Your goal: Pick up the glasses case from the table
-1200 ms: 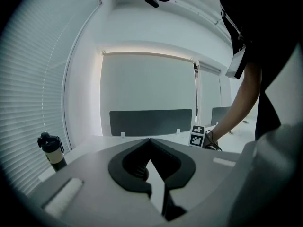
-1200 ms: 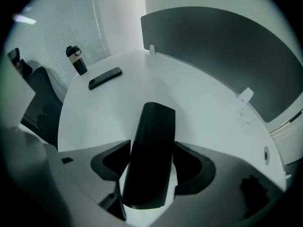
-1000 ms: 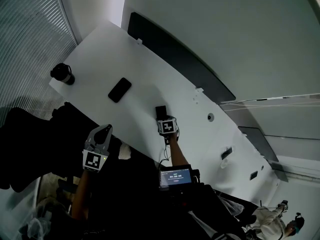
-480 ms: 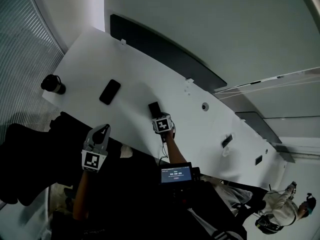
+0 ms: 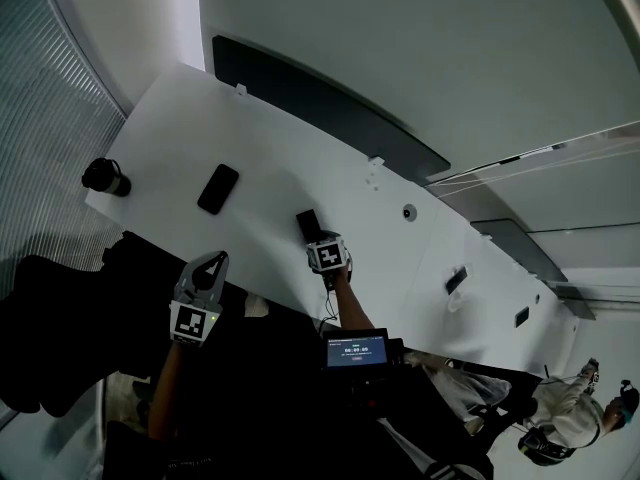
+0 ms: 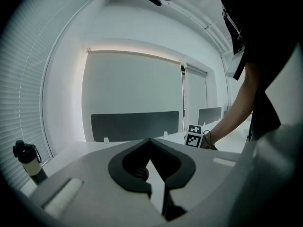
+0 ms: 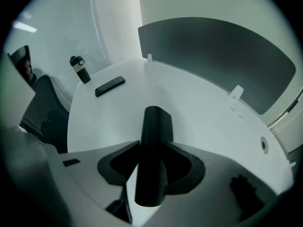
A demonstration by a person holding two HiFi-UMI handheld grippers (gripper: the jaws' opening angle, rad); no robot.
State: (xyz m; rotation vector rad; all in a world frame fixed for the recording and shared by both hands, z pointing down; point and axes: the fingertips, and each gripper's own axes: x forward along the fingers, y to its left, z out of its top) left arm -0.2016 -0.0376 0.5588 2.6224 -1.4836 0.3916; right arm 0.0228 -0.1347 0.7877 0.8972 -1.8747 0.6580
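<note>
The glasses case (image 7: 156, 122) is a long black case lying on the white table (image 5: 270, 158), also seen in the head view as the glasses case (image 5: 308, 224). My right gripper (image 7: 152, 145) points steeply down over it; its jaws have just been closing and now press on the case's near end. In the head view the right gripper (image 5: 315, 236) sits at the case, its marker cube just behind. My left gripper (image 5: 213, 263) hangs off the table's front edge, shut and empty, and its tips meet in the left gripper (image 6: 150, 140) view.
A black phone (image 5: 218, 188) lies flat left of the case, and a dark bottle (image 5: 105, 177) stands at the table's left corner. A dark divider panel (image 5: 330, 108) runs along the far edge. A lit screen (image 5: 355, 351) sits below the right arm.
The left gripper has drifted slightly to the right beside the table's front edge. The right gripper has stayed at the case. The head view has shifted a little.
</note>
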